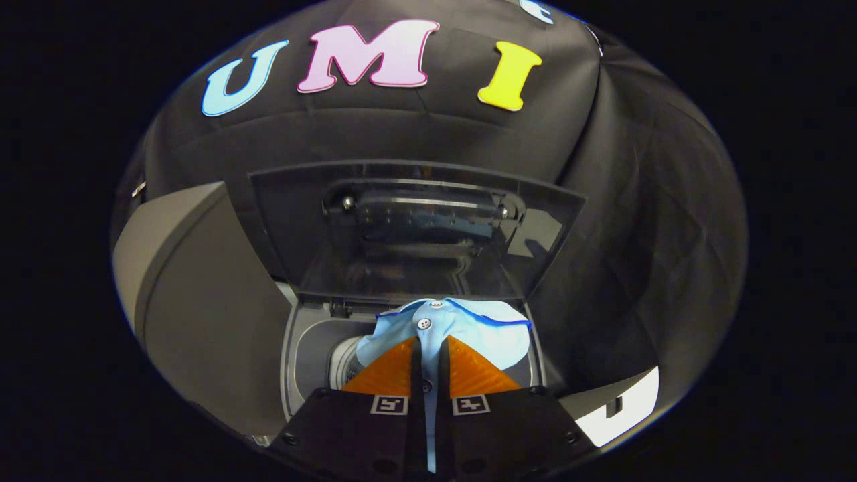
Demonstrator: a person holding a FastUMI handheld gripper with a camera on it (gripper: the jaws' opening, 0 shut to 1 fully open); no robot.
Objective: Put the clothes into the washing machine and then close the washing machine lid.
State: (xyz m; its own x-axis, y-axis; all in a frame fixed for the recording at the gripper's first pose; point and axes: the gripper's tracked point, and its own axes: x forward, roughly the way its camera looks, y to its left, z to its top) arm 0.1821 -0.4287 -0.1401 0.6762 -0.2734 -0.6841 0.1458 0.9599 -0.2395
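Low in the middle of the frame sits the washing machine, top-loading, with its grey rim open toward the gripper. Its lid stands raised behind the opening, a dark see-through panel filling the centre of the picture, with a handle bar and reflections showing through it. The black cloth wall hangs behind and to the right of the lid. To the left, from mid-height down toward the lower left, a large grey curved panel stands just beside the machine; what it belongs to I cannot tell. At the lower right a white patch shows past the machine's corner.

A slice of the metal drum is visible left of the fingers, inside the rim.

The gripper hangs right over the opening, bottom centre. Its fingers are pressed nearly together, pinching a fold of a light blue shirt with white buttons and darker blue trim. A strip of the fabric runs down the narrow slot between them, and the rest spreads just ahead of the fingertips, above the drum mouth, in front of the foot of the lid.
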